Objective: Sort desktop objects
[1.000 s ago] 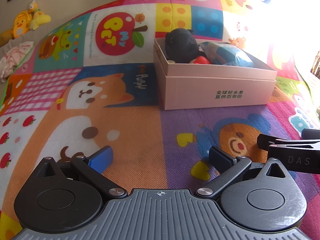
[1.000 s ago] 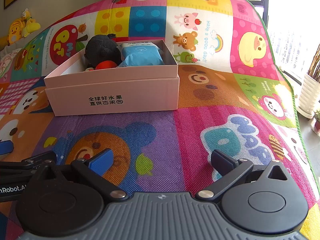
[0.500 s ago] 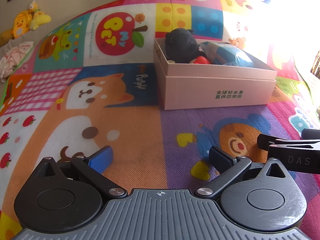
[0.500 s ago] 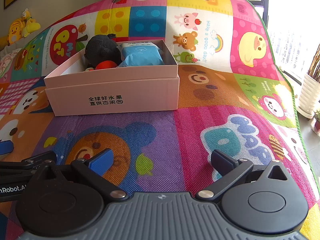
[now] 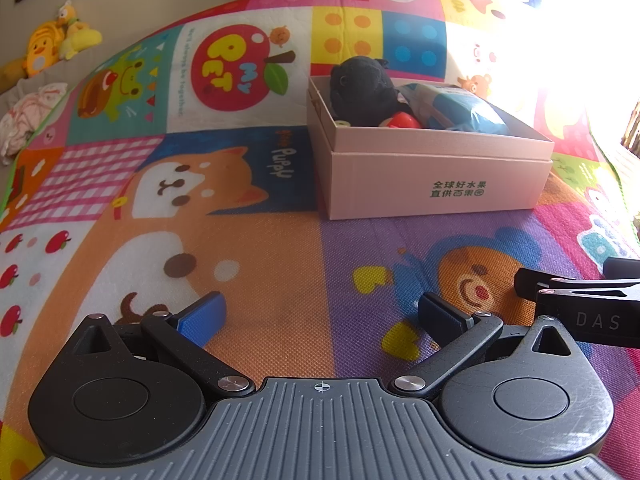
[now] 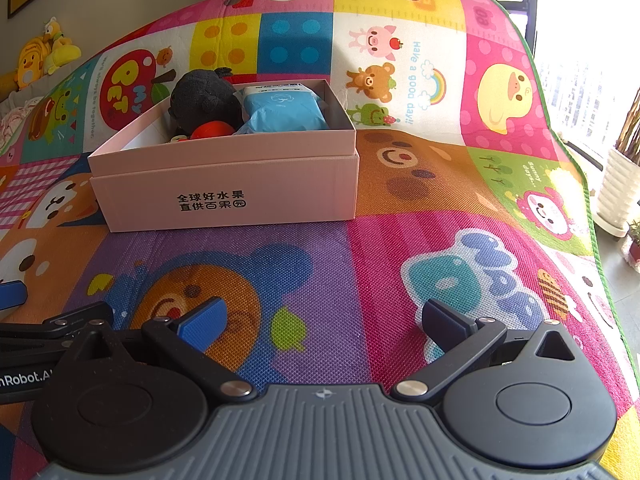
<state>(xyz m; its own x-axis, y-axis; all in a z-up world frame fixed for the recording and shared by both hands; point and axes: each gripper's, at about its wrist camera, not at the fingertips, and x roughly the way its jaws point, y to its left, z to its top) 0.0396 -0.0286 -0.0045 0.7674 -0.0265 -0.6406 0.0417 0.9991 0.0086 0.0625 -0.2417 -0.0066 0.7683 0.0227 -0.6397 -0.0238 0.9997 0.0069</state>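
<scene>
While both tools rest low over the play mat [image 5: 280,272], the left gripper [image 5: 320,316] and right gripper [image 6: 324,318] gape empty. Ahead, the pink box [image 6: 228,184] holds a black plush [image 6: 204,98], a red item, perhaps a ball [image 6: 212,130], and a blue packet [image 6: 282,110]; a careless reach could nudge that light box.

pink box [image 6: 224,184] on a multicoloured cartoon-patterned mat [image 6: 400,240].

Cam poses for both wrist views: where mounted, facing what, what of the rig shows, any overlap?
Left wrist: on the left tongs, low over the play mat, facing the pink box; own open fingers show, right tongs at right edge.
Right wrist: on the right tongs, same heading, open; left tongs at left edge.
Shared: box, black plush toy, blue pack, mat.
</scene>
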